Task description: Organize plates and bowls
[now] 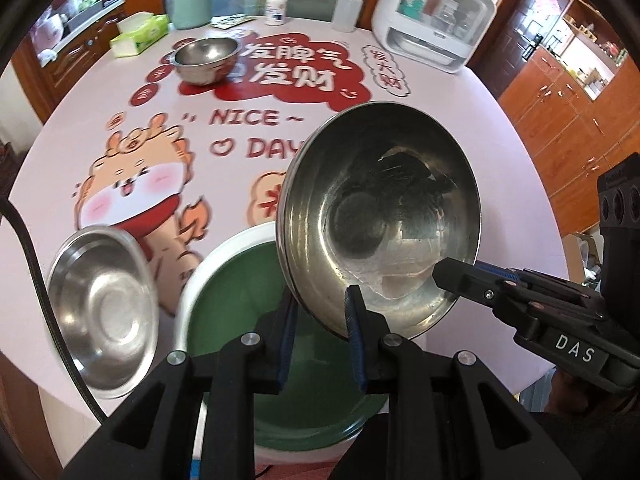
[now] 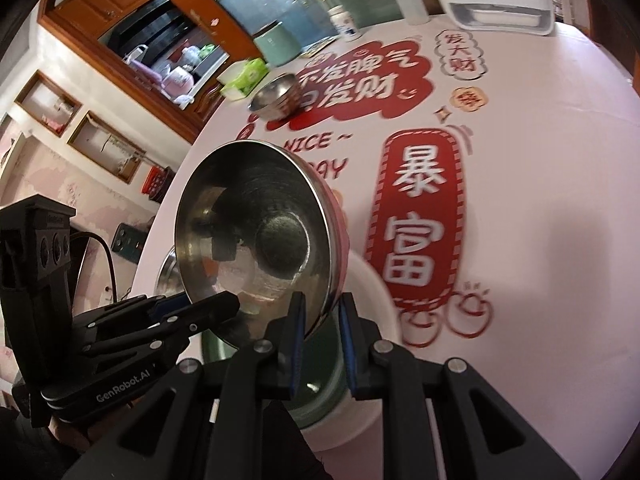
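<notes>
The round pink desk [image 1: 460, 92] spreads beyond both claws, its printed cartoons blurred. Under them a white-rimmed green basin [image 1: 240, 280] is half hidden by the tilted, shiny steel bowl [image 1: 380, 216]. The left claw [image 1: 320, 312] and right claw [image 2: 322, 312] each clench its rim.

Round pink table [image 1: 460, 92] – steel bowl [image 1: 206, 58], shallow steel dish [image 1: 102, 312], green-and-white basin [image 1: 224, 304], tissue pack [image 1: 140, 34]
</notes>
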A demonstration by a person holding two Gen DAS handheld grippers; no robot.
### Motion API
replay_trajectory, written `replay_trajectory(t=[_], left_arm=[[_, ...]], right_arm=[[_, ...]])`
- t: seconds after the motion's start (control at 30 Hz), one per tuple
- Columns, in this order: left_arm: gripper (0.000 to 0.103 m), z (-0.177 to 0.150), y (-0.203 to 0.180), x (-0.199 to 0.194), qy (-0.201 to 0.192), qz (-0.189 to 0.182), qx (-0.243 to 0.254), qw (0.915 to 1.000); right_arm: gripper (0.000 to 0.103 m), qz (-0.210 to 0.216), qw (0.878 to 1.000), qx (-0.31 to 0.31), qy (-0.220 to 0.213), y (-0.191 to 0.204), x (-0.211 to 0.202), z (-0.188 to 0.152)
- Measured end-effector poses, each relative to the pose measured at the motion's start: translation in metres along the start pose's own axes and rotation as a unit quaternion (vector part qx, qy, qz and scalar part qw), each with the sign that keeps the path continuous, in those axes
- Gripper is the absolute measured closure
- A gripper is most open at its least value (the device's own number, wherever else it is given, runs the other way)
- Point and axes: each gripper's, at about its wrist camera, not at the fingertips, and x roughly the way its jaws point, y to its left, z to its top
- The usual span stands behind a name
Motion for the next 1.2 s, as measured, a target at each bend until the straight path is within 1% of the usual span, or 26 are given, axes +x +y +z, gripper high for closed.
replay_trajectory(t=[0.3, 0.6, 0.97, 1.2], left_arm=[[0.082, -0.014, 0.049, -0.022, -0.012, 0.018, -0.024, 0.9995], [0.082, -0.026, 0.101, -0.041, -0.018, 0.029, -0.046, 0.9983], [0.082, -0.041, 0.159, -0.046, -0.003, 0.026, -0.071, 0.9971], [0.082, -0.049, 0.189, -0.039, 0.021, 0.02, -0.074, 0.9969]], right_arm=[[0.086, 0.017, 0.999, -0.027, 0.023, 0.049, 0.026, 0.0], [0.086, 0.023, 0.998, -0.05, 0.044, 0.096, 0.054, -0.002], [0.084, 0.012, 0.995, -0.065, 0.077, 0.145, 0.091, -0.014], [0.084, 0.001, 0.994, -0.061, 0.094, 0.165, 0.111, -0.021]])
